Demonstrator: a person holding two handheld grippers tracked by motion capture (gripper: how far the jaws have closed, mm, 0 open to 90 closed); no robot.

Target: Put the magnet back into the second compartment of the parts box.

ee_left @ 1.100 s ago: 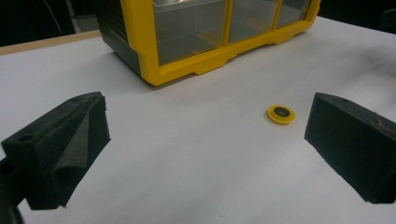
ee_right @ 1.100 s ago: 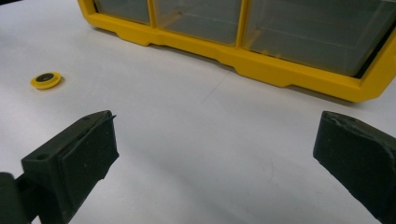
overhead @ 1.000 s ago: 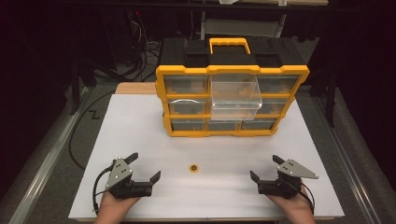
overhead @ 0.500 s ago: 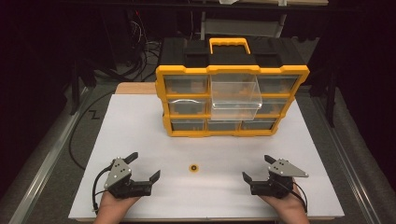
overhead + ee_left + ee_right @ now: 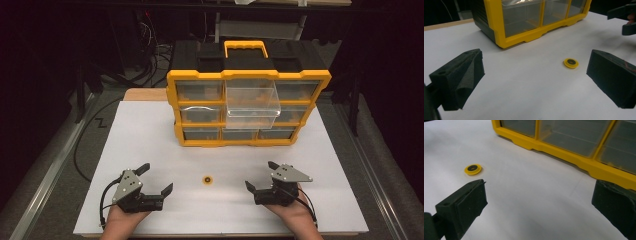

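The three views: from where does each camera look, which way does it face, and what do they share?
High view: above the table, looking forward and down; both hands, left gripper and right gripper at the bottom.
Left gripper view: rides low on the left gripper, facing the cabinet; own jaws wide apart.
Right gripper view: rides low on the right gripper, facing the cabinet; own jaws wide apart.
Shared: the yellow disc and the cabinet.
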